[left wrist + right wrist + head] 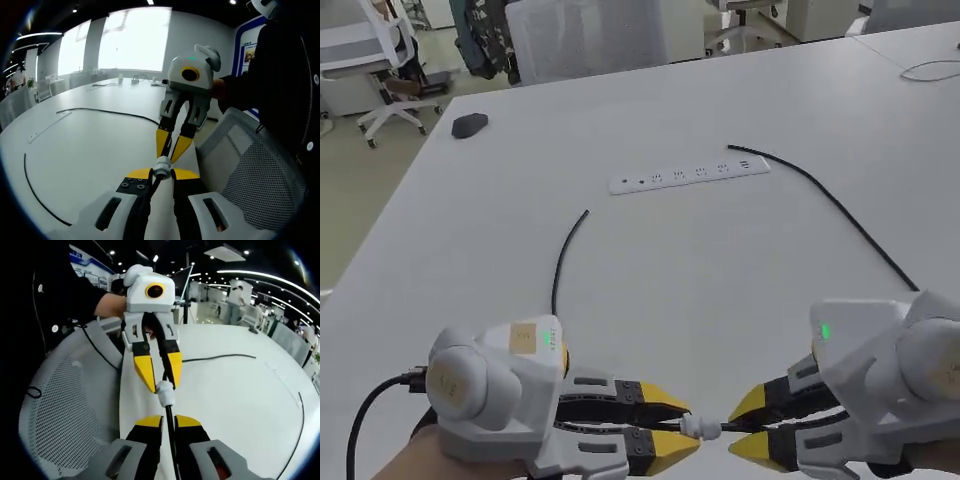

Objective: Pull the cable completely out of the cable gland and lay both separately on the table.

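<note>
- Two light parts, by the tabletop's (720, 290) near edge; left gripper (682, 428) clenched on the hard cable gland (704, 428); right gripper (742, 428) pinching the limp black cable (170, 426) beside it
- Likely slippery; grip near the gland

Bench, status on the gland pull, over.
Left gripper shut on cable gland, right gripper shut on cable beside it. Cable not yet out of gland. Power strip, loose wire farther out, apart.

Power strip (690, 174), maybe mouse (470, 125), well ahead
</note>
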Action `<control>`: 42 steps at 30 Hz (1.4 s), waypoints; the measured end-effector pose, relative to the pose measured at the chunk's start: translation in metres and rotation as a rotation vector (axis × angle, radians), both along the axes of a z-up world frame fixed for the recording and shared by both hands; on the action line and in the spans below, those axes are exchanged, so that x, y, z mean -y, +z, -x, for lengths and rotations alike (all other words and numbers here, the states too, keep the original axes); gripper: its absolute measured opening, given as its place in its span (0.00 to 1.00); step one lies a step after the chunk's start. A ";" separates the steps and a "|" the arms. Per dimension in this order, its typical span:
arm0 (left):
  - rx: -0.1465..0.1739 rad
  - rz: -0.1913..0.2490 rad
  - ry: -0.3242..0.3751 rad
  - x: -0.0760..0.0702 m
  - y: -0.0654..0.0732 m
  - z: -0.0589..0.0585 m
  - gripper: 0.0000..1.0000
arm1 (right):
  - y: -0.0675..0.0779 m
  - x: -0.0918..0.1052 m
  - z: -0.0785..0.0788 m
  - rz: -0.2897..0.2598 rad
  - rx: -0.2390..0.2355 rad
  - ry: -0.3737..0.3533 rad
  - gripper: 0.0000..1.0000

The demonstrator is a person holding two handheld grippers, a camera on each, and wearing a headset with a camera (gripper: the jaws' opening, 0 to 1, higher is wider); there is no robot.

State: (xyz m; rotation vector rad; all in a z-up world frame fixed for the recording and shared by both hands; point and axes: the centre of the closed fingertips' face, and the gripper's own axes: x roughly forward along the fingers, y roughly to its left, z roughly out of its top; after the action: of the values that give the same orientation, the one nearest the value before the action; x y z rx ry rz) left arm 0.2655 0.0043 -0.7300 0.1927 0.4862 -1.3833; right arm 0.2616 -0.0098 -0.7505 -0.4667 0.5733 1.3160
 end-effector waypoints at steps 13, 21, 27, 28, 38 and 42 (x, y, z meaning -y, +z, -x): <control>0.001 0.026 0.032 -0.001 0.005 -0.008 0.15 | -0.005 0.031 -0.014 0.029 0.035 -0.127 0.00; 0.008 0.020 0.047 -0.006 0.006 -0.012 0.15 | -0.024 0.084 -0.026 0.088 0.016 -0.278 0.00; 0.011 0.011 0.055 -0.011 0.006 -0.013 0.15 | -0.032 0.119 -0.032 0.110 0.016 -0.369 0.00; 0.012 0.008 0.053 -0.012 0.005 -0.013 0.15 | -0.033 0.122 -0.032 0.116 0.014 -0.372 0.00; 0.013 0.000 0.056 -0.015 0.005 -0.013 0.15 | -0.049 0.151 -0.035 0.170 -0.017 -0.428 0.00; 0.007 0.003 0.059 -0.014 0.005 -0.013 0.15 | -0.053 0.149 -0.032 0.202 -0.030 -0.406 0.00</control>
State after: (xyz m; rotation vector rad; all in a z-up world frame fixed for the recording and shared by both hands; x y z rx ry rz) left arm 0.2785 0.0182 -0.7253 0.1796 0.4809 -1.3255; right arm 0.2936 -0.1588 -0.8037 -0.4675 0.7854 0.8834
